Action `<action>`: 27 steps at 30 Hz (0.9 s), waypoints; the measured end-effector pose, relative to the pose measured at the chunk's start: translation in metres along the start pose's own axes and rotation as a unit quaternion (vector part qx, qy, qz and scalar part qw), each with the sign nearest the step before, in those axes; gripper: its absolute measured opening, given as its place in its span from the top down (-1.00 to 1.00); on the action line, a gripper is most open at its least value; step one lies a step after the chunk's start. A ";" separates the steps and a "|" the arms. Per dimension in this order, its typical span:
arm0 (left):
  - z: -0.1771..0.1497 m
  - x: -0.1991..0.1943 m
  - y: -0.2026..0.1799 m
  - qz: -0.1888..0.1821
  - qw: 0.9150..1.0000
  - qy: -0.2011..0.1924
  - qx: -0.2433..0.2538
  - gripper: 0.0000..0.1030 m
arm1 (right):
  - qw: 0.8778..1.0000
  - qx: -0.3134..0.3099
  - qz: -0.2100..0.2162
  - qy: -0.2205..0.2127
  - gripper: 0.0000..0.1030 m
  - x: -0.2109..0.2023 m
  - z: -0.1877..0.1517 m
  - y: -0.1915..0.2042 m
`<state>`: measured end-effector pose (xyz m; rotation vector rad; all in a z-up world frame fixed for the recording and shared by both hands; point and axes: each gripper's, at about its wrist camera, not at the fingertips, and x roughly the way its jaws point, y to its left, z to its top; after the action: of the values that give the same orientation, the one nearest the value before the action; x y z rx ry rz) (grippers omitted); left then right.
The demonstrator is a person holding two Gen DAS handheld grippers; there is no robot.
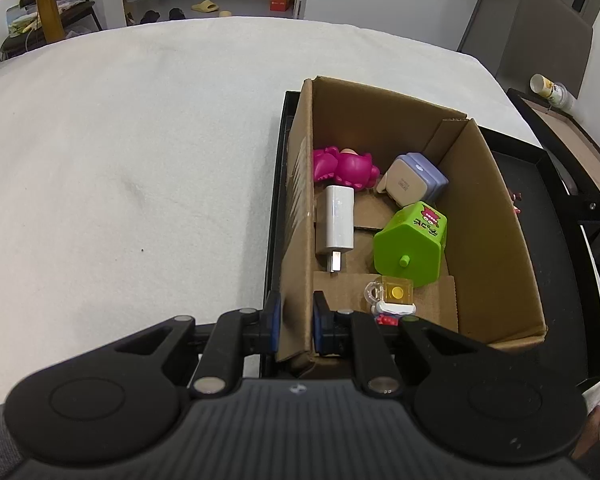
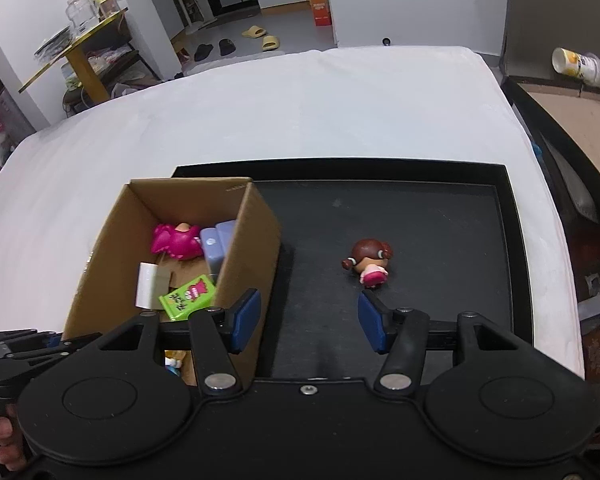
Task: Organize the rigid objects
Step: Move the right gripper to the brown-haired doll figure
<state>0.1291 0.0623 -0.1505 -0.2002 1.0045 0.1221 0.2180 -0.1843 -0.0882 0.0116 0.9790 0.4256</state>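
Note:
A cardboard box (image 1: 496, 216) stands in a black tray (image 1: 540, 184). It holds a pink toy (image 1: 346, 166), a lilac-and-cream cube (image 1: 414, 180), a white charger (image 1: 336, 222), a green house-shaped toy (image 1: 412, 242) and a small clear mug toy (image 1: 392, 294). My left gripper (image 1: 296, 322) is shut on the box's left wall. In the right wrist view the box (image 2: 252, 248) sits at the tray's left. A brown-haired doll in pink (image 2: 368, 262) lies on the tray floor (image 2: 440, 240). My right gripper (image 2: 308, 320) is open and empty, just short of the doll.
The tray lies on a white cloth-covered table (image 1: 120, 160). A tipped paper cup (image 2: 580, 64) lies on a brown surface beyond the table's right edge. A chair and shelves stand at the far left.

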 end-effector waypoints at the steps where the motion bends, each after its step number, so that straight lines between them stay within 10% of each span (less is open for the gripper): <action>1: 0.000 0.000 0.000 0.001 1.000 0.001 0.000 0.72 | 1.000 0.003 0.001 0.000 -0.05 0.001 -0.001 -0.003; 27: 0.001 0.006 -0.010 0.035 0.999 0.006 0.023 0.75 | 0.999 -0.045 -0.024 -0.009 0.00 0.054 -0.004 -0.028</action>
<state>0.1352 0.0526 -0.1538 -0.1238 1.0248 0.1619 0.2501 -0.1919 -0.1390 -0.0886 0.9392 0.4237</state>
